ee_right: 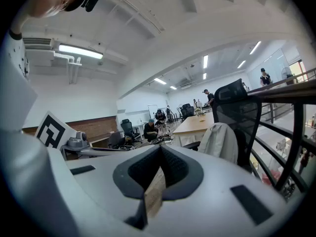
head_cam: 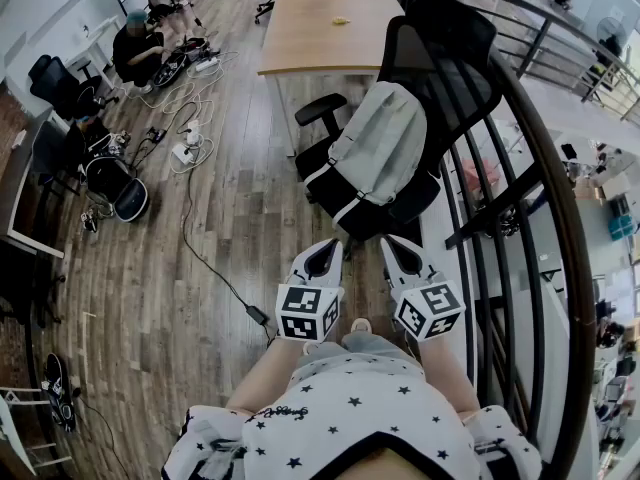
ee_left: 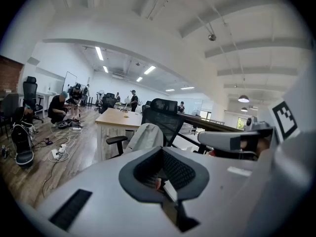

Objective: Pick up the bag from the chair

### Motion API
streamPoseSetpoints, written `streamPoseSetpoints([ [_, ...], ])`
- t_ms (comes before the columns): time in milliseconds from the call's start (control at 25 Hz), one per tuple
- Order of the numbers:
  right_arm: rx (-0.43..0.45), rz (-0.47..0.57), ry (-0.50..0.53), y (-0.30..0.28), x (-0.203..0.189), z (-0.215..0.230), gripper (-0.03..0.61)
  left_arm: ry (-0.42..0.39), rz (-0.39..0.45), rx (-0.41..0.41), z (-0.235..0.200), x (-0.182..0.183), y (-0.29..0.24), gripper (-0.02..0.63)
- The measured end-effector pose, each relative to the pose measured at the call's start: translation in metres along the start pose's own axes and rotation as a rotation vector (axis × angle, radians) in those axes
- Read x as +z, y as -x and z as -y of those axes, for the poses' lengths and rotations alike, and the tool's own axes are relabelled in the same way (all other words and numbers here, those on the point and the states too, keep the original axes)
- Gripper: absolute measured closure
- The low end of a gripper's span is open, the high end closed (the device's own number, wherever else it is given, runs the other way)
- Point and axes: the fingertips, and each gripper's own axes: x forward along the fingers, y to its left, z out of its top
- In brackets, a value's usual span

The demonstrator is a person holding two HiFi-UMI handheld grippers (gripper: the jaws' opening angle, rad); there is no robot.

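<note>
Office floor beside a stair railing, seen with the operator standing in front of the chair.

The left hand-held gripper (head_cam: 322, 254) and the right hand-held gripper (head_cam: 401, 252) are held side by side close to the person's body. Both point toward the chair (head_cam: 452, 63) and tilt slightly downward. Each carries a cube with square markers at its rear. Both are clenched: in each gripper view the two jaws meet along their length with nothing between them.

The bag (head_cam: 381, 152), a light grey backpack with a dark lower edge, stands on the seat of the black mesh-backed office chair and leans against the backrest. It is well apart from both grippers and untouched.

The chair stands between a wooden tabletop (head_cam: 315, 30), which bears a few small objects too small to identify, and a dark curved railing (head_cam: 548, 173).

On the plank floor (head_cam: 160, 268) at the left lie tangled cables (head_cam: 190, 103). A person (head_cam: 136, 48) crouches beside them.
</note>
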Motion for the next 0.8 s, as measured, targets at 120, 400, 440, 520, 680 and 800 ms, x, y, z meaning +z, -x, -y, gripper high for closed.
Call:
streamPoseSetpoints([
  [120, -0.003, 0.004, 0.011, 0.009, 0.005, 0.001, 0.584, 0.024, 0.008, -0.007, 0.007, 0.002, 0.004, 0.601],
  [400, 0.017, 0.024, 0.025, 0.022, 0.009, 0.011, 0.584, 0.038, 0.009, -0.006, 0.023, 0.0, -0.004, 0.601],
  [440, 0.022, 0.024, 0.028, 0.023, 0.009, 0.014, 0.584, 0.037, 0.009, -0.005, 0.026, 0.001, -0.006, 0.601],
  [520, 0.028, 0.029, 0.032, 0.025, 0.011, 0.021, 0.584, 0.035, 0.01, -0.002, 0.031, 0.001, -0.013, 0.601],
  [680, 0.044, 0.054, 0.012, 0.029, 0.014, 0.037, 0.583, 0.035, 0.014, 0.0, 0.044, 0.0, -0.025, 0.601],
  [800, 0.06, 0.062, 0.0, 0.03, 0.018, 0.05, 0.583, 0.03, 0.027, 0.005, 0.054, 0.002, -0.034, 0.601],
])
